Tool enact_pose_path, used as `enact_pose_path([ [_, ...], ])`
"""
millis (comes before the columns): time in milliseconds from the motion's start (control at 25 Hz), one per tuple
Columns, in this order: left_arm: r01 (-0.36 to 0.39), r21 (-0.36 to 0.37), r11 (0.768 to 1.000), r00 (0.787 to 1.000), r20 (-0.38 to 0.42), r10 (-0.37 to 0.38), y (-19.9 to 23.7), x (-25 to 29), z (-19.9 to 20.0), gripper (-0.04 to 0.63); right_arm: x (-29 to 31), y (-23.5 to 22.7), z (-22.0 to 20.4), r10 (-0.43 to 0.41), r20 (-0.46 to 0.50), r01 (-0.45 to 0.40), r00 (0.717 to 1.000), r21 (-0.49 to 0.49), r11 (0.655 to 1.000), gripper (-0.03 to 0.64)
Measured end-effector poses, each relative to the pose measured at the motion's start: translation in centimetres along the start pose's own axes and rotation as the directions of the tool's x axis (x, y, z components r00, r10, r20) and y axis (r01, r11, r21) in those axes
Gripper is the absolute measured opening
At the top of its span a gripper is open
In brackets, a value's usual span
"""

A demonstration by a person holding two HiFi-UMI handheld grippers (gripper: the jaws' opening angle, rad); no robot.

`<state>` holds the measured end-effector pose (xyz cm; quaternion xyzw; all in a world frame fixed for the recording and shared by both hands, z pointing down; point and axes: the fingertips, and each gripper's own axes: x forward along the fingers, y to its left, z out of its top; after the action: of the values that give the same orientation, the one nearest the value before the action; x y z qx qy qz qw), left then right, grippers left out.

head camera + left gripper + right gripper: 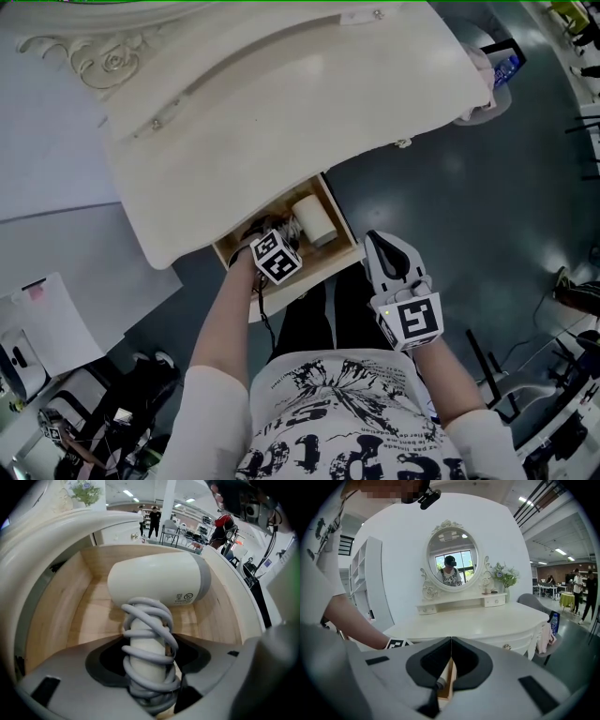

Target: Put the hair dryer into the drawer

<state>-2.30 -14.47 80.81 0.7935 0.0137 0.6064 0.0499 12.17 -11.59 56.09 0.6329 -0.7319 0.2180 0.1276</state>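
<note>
A white hair dryer [314, 220] with its grey cord wound round the handle lies inside the open wooden drawer [330, 200] under the dressing table. In the left gripper view its barrel [159, 581] lies across the drawer floor [96, 609]. My left gripper [270, 234] points steeply down into the drawer, and its jaws [149, 651] are shut on the cord-wrapped handle. My right gripper [384, 244] hangs just outside the drawer's right front corner, shut with nothing between its jaws [451, 641].
The cream dressing table [281, 103] overhangs the back of the drawer. Its oval mirror [452, 559] and small shelf drawers stand behind. A blue bottle [504, 67] and a chair with cloth sit at the table's right end. Equipment clutters the floor at lower left and right.
</note>
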Motion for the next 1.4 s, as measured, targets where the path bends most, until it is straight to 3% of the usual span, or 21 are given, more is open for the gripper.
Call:
enact_pose_path([
  [280,0.025,0.005,1.000,0.999,0.038,-0.025,-0.3,-0.1,0.0,0.289,0.2,0.2,0.2,0.000,-0.002,0.000,1.000,0.005,1.000,0.017],
  [320,0.037,0.002,0.999,0.999,0.034,-0.037,-0.6,-0.1,0.0,0.329,0.2,0.3,0.2,0.001,-0.001,-0.001,1.000,0.004,1.000,0.017],
  [480,0.021,-0.011,1.000,0.999,0.028,-0.021,-1.0,-0.6,0.2,0.353,-0.1,0.3,0.7,0.001,0.010,-0.001,1.000,0.002,1.000,0.017],
  [720,-0.081,0.055,0.995,0.982,0.176,0.070,-1.6,-4.8,3.4,0.356,-1.0,0.4,2.1,0.015,0.043,-0.014,0.999,-0.013,1.000,0.017],
  [920,-0.173,0.017,0.985,0.950,0.266,0.162,-2.2,-9.1,5.4,0.349,-2.0,0.8,3.7,0.021,0.075,-0.019,0.997,-0.015,1.000,0.017],
  [1080,-0.285,-0.009,0.959,0.917,0.289,0.275,-2.3,-12.7,5.9,0.126,-2.6,1.6,5.3,0.038,0.106,-0.035,0.994,-0.032,0.999,0.017],
  [1160,-0.322,-0.048,0.946,0.898,0.302,0.321,-2.1,-14.5,6.1,0.053,-2.9,2.2,6.3,0.054,0.121,-0.049,0.991,-0.048,0.998,0.017],
  [1240,-0.344,-0.075,0.936,0.880,0.323,0.349,-1.9,-16.3,6.5,0.028,-3.0,2.7,7.4,0.079,0.143,-0.069,0.987,-0.072,0.995,0.017],
  [1320,-0.369,-0.116,0.922,0.847,0.367,0.385,-1.7,-18.6,7.4,0.021,-3.3,3.3,8.6,0.108,0.171,-0.091,0.979,-0.101,0.991,0.017],
  [1400,-0.383,-0.203,0.901,0.795,0.424,0.434,-1.6,-21.6,8.4,0.020,-3.8,4.0,9.7,0.140,0.194,-0.117,0.971,-0.125,0.985,0.017],
])
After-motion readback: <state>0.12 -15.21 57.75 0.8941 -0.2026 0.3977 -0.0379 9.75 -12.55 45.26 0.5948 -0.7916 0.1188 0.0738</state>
